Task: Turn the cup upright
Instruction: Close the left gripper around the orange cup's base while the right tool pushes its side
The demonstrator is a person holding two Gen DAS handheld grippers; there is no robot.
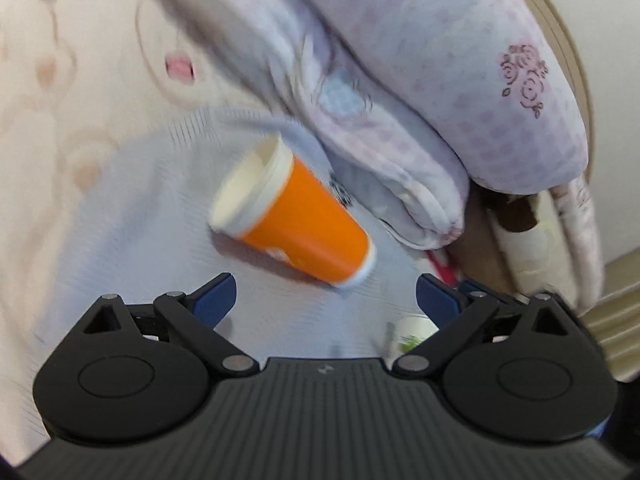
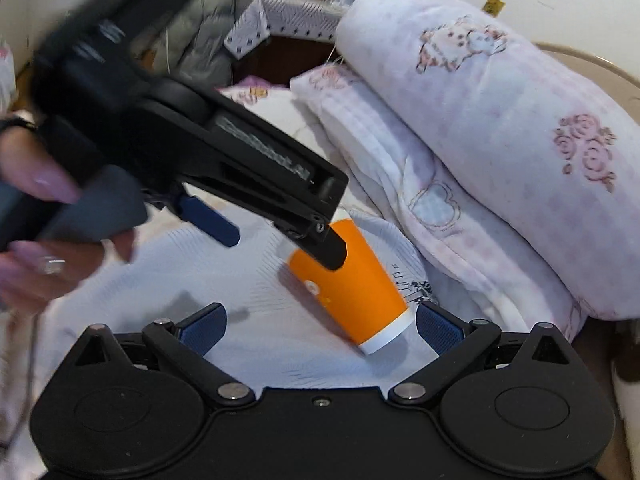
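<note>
Orange cup (image 1: 296,216) lies sideways (blurred) beyond the gaping left gripper (image 1: 326,300).

Orange cup (image 1: 296,216) lies on its side on the white cloth (image 1: 132,216) — open cloth to its left and in front. Folded quilt (image 1: 380,148) and pillow (image 1: 480,80) crowd its far-right side. From the right wrist view, left gripper (image 2: 280,236) hangs over the cup's mouth end — blocks that side.

The orange paper cup (image 1: 298,212) looks smooth and matt, with a white inner lining. It lies on ribbed pale-blue cloth (image 1: 132,240). The lilac printed pillow (image 2: 500,128) is soft cotton. The gripper bodies are matt black plastic.
</note>
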